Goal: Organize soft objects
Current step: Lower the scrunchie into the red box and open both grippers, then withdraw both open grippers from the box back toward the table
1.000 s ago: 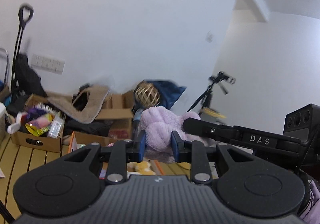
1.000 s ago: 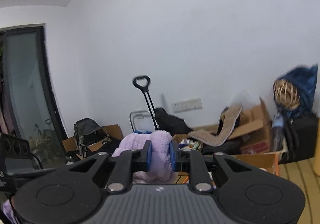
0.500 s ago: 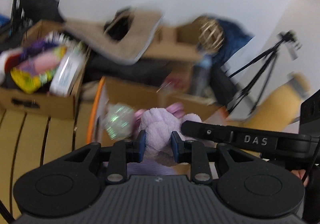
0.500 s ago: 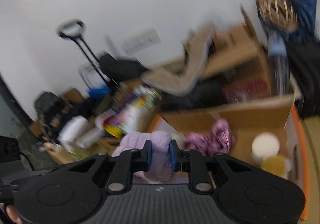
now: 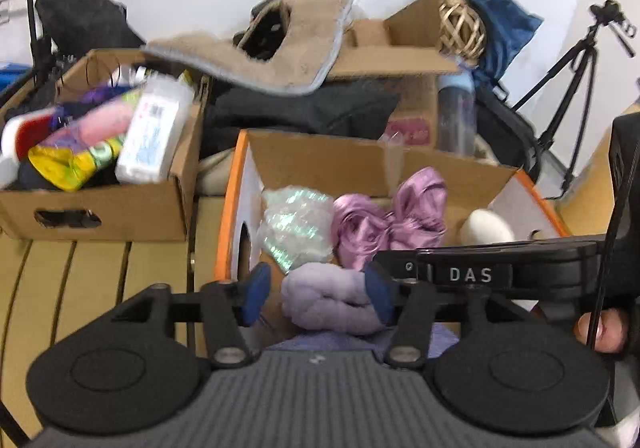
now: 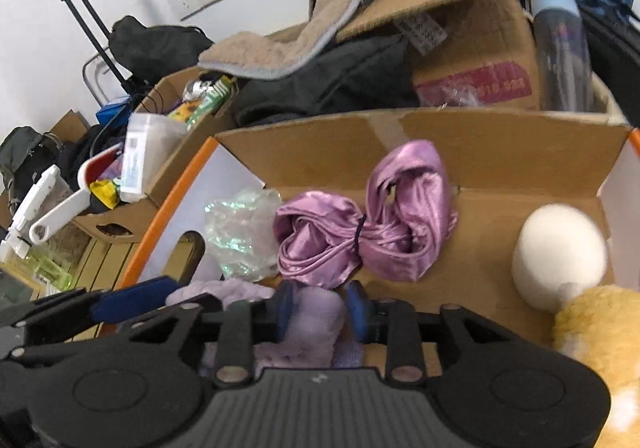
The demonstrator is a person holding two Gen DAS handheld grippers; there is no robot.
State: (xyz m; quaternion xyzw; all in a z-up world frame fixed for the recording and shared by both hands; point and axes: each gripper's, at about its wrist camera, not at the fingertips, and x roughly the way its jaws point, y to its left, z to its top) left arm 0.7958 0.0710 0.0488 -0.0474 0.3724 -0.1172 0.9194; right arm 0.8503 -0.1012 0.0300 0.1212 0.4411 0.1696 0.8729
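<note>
Both grippers are now tilting down over the open cardboard box (image 5: 362,156), having swung from facing the wall. The lilac plush toy (image 5: 330,298) is lying low at the box's near edge, at 6 o'clock from the purple satin bundle (image 6: 360,220), its long axis running roughly 9 to 3 o'clock. The left gripper (image 5: 318,298) has just been opening; its left pad is standing clear of the plush, so it is released. The right gripper (image 6: 320,314) has also been opening, plush between its pads (image 6: 285,312); whether they are still pressing I cannot tell. A fingertip (image 5: 600,332) is showing at 3 o'clock.
</note>
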